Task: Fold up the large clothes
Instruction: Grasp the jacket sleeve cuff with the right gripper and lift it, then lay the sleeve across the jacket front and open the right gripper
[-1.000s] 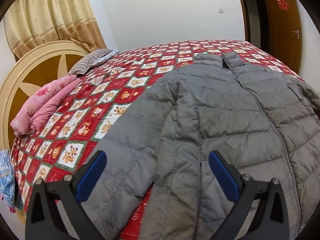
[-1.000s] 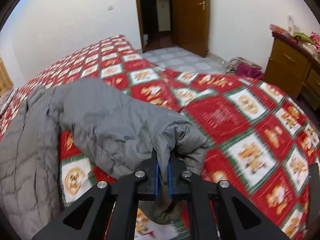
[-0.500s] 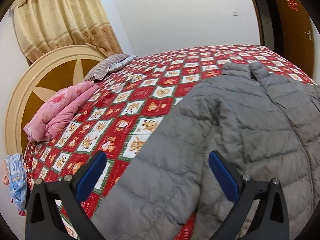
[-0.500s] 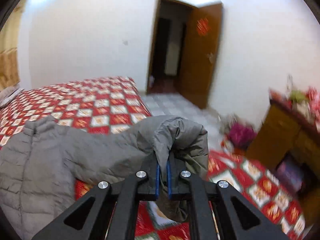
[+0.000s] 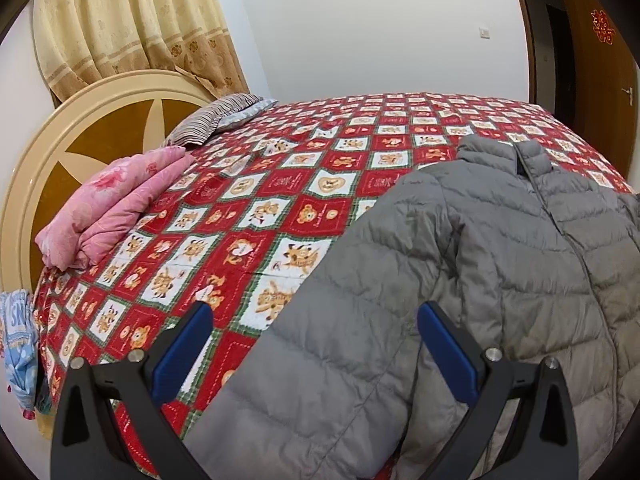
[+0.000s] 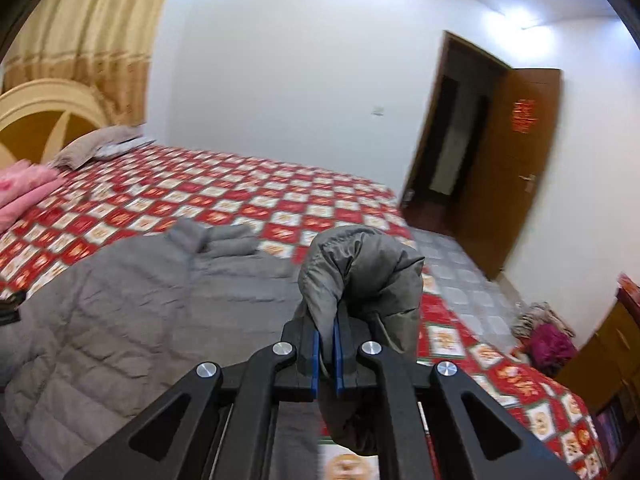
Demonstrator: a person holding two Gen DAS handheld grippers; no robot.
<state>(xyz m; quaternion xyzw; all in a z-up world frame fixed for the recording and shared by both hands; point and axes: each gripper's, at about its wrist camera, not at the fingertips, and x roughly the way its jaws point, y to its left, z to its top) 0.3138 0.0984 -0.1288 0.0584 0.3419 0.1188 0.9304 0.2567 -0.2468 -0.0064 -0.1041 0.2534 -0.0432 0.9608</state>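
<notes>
Far left in the left wrist view, a blue patterned cloth [image 5: 18, 344] hangs off the bed's edge beside the round cream headboard [image 5: 92, 120], and a folded pink quilt [image 5: 116, 204] lies on the bed in front of it. A striped pillow [image 5: 214, 118] sits farther back under the beige curtain [image 5: 132, 28]. The red checked bedspread [image 5: 280, 200] with its bear squares covers the whole bed.

Now the left tool [image 5: 314, 342]: jaws spread wide, blue pads well apart, nothing between them, hovering over the near left sleeve of the grey puffer jacket [image 5: 500, 264]. The jacket lies spread flat on the right half of the bed, front up, collar toward the far side, zipper running down its middle.

Over to the right wrist view. The jacket [image 6: 132, 292] fills the left, collar bunched at the far end, the pink quilt [image 6: 22, 192] and headboard [image 6: 44, 120] beyond it. In the centre, the right tool [image 6: 326, 356] is clamped tight on the jacket's right sleeve [image 6: 360, 272]; the cuff end is pinched between the blue pads, and the sleeve arches up off the bed in a hump above the fingers, with more fabric hanging below. To the right, an open brown door [image 6: 516, 168], a tiled floor [image 6: 460, 272], a heap of clothes [image 6: 548, 340] on it, and a wooden dresser [image 6: 608, 352] at the edge.
</notes>
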